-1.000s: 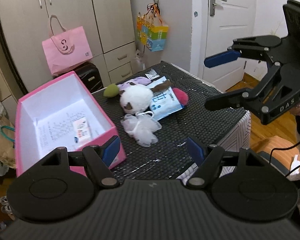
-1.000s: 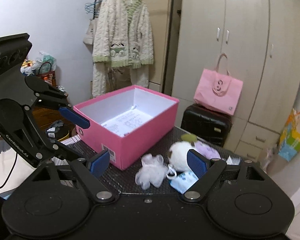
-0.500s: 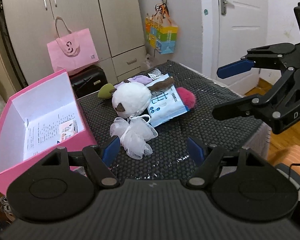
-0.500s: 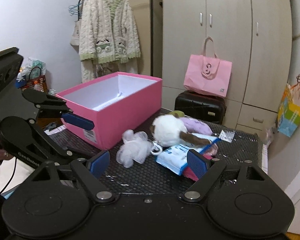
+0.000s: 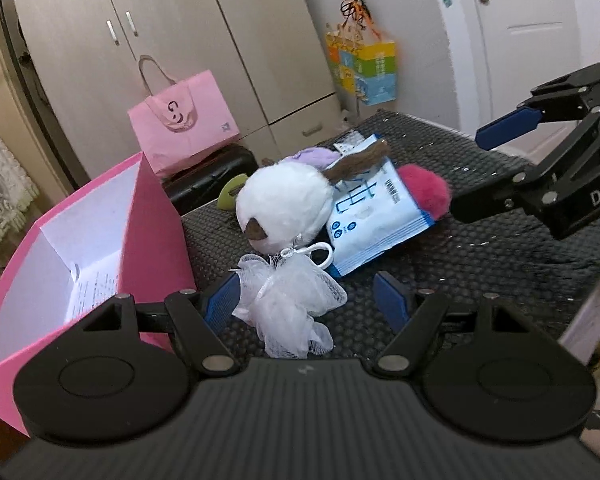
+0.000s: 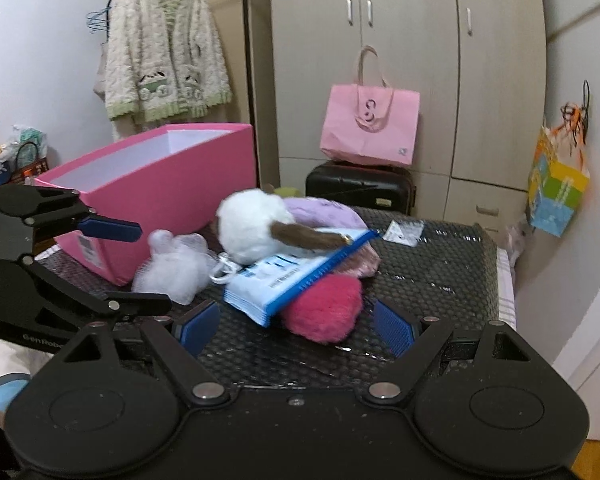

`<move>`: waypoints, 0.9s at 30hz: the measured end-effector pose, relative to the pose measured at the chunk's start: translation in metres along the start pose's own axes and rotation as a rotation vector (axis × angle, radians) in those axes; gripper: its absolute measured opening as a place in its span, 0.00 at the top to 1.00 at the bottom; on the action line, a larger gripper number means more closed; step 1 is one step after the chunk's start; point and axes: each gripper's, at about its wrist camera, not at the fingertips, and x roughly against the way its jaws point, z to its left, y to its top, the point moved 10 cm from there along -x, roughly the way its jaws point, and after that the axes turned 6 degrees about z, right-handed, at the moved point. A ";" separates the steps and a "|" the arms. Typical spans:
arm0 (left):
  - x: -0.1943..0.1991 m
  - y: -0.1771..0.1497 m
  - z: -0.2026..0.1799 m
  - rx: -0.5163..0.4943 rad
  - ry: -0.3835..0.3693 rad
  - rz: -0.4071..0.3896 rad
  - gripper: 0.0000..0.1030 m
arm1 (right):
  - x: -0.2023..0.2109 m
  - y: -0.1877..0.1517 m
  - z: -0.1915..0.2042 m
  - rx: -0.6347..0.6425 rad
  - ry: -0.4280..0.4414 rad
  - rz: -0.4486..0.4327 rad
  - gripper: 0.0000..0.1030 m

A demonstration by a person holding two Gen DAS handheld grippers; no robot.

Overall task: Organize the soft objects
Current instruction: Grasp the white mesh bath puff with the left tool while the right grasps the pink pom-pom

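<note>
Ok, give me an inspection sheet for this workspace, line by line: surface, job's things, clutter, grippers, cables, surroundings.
Surface: black textured mat covers the table.
Job's things: white mesh pouf, white plush, red pompom, lilac soft item, all outside the open pink box.
Clutter: blue wipes packet leaning on the pompom; papers inside the box.
Grippers: left gripper open around the pouf; right gripper open near the pompom.
Cables: nothing seen.
Surroundings: wardrobe, pink bag on a black suitcase, hanging cardigan, door.

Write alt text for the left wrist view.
The open left claw frames a white mesh bath pouf on a black table. Behind it lie a white plush and blue packet; a pink box stands left.
</note>
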 end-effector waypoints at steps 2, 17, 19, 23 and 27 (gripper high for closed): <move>-0.007 0.000 0.001 0.013 0.024 -0.001 0.29 | -0.008 -0.002 -0.005 -0.001 -0.002 0.008 0.15; -0.050 0.005 0.005 -0.010 0.189 0.019 0.31 | -0.051 -0.010 -0.015 0.106 0.044 0.064 0.15; -0.054 0.003 0.004 -0.006 0.202 0.034 0.31 | -0.048 -0.010 -0.015 0.130 0.048 0.059 0.15; -0.057 0.004 0.005 0.017 0.213 0.045 0.31 | -0.048 -0.015 -0.019 0.155 0.043 0.080 0.15; -0.058 0.005 0.002 -0.022 0.216 0.048 0.31 | -0.051 -0.020 -0.026 0.163 0.038 0.114 0.15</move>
